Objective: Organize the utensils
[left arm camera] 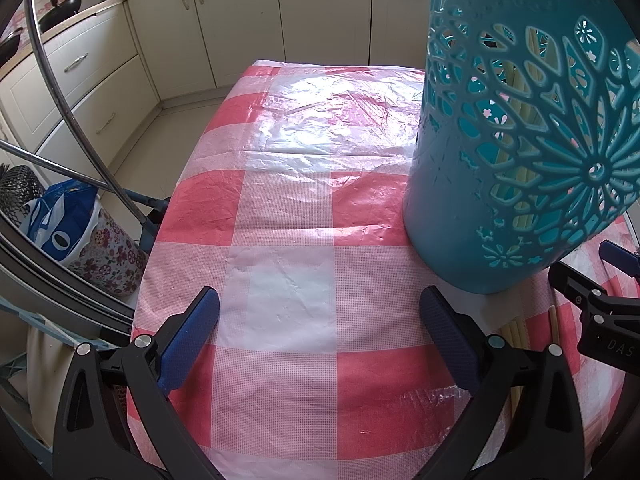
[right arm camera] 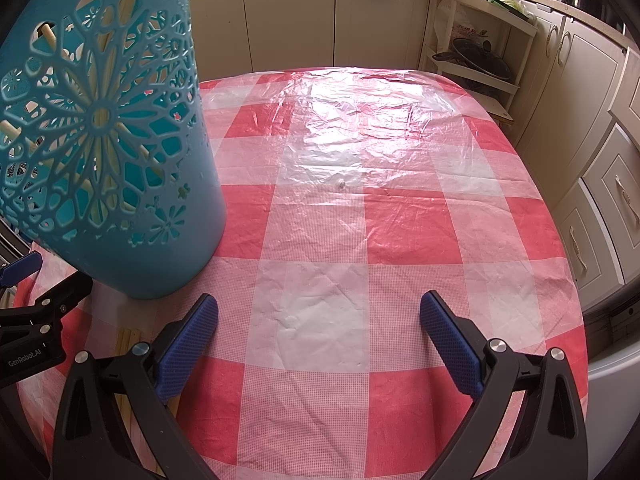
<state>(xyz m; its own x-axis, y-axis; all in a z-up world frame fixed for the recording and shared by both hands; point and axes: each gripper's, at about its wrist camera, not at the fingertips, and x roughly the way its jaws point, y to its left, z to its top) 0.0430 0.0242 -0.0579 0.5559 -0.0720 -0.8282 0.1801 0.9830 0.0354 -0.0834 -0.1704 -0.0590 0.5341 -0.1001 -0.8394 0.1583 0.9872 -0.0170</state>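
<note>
Teal holder [left arm camera: 516, 152] between two spread grippers

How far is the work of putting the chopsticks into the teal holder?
Partly done. Several chopsticks already stand inside the teal perforated holder, visible through its cut-outs. Nothing is in hand: the left gripper and the right gripper are both open and empty above the checked tablecloth. Left to do: a few loose chopsticks lie on the cloth near the holder's base, between the grippers.
</note>
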